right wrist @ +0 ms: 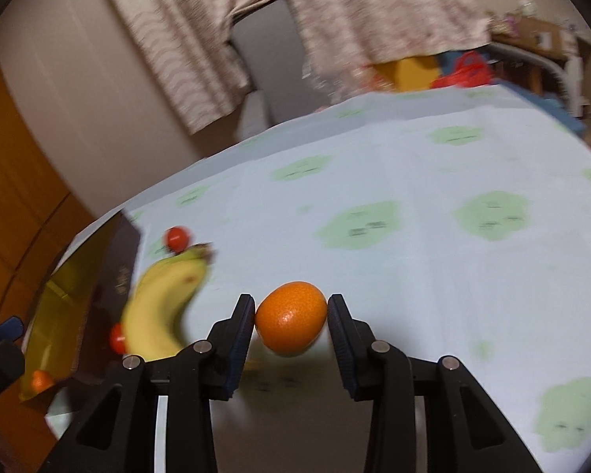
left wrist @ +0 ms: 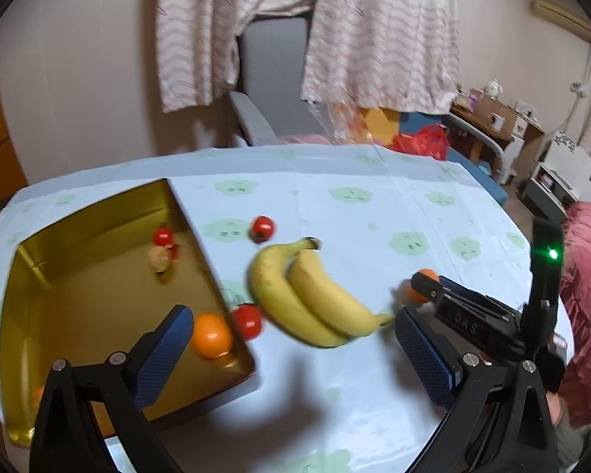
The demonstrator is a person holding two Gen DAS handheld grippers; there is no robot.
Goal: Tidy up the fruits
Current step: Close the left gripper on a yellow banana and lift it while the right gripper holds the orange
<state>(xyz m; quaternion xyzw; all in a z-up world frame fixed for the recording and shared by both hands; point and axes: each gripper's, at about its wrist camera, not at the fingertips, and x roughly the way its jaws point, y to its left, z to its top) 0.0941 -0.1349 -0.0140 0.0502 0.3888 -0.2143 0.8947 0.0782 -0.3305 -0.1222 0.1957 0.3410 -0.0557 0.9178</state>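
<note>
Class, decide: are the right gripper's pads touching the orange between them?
Touching. The right wrist view shows the orange wedged between the right gripper pads, both flush against its sides, no gap visible.

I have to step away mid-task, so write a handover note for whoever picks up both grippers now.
Right gripper: shut on an orange, held just above the tablecloth.
Left gripper: open, empty, over the gold tin's near edge.
Done: tin holds an orange fruit and a small red fruit; other contents unclear.
Left: held orange, banana bunch, two red fruits on the cloth.
</note>
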